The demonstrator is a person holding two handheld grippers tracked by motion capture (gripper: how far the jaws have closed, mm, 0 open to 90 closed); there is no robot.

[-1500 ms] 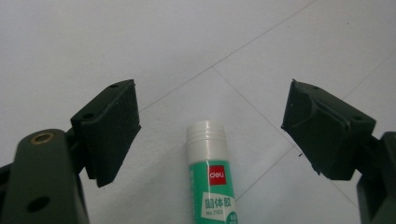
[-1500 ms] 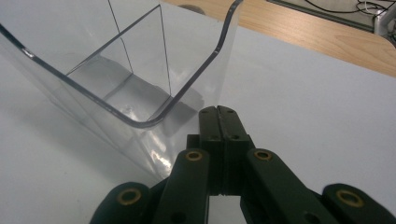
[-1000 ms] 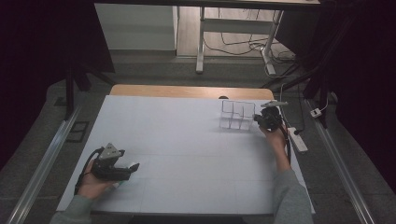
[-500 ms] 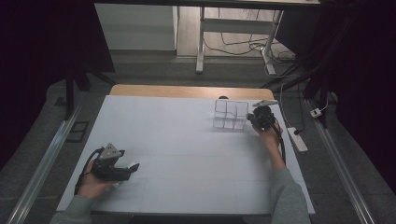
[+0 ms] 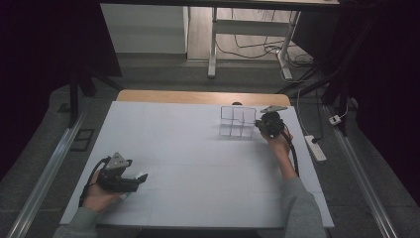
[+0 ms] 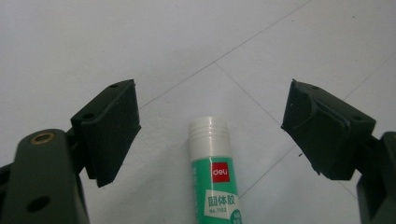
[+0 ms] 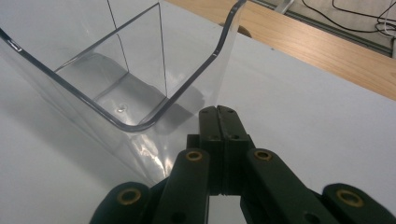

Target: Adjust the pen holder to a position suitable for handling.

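Clear organizer (image 5: 237,121) shifted left – right gripper (image 7: 218,112) fingers closed, touching wall – compartments empty.

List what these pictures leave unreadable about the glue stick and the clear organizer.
- Glue stick: lower end cut off by the bottom edge of the left gripper view.
- Clear organizer: left part runs past the right gripper view's edge.
- Right gripper: too small in the high view to judge contact with the organizer.

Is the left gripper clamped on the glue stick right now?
No, the glue stick lies between the left gripper's wide-open jaws, untouched.
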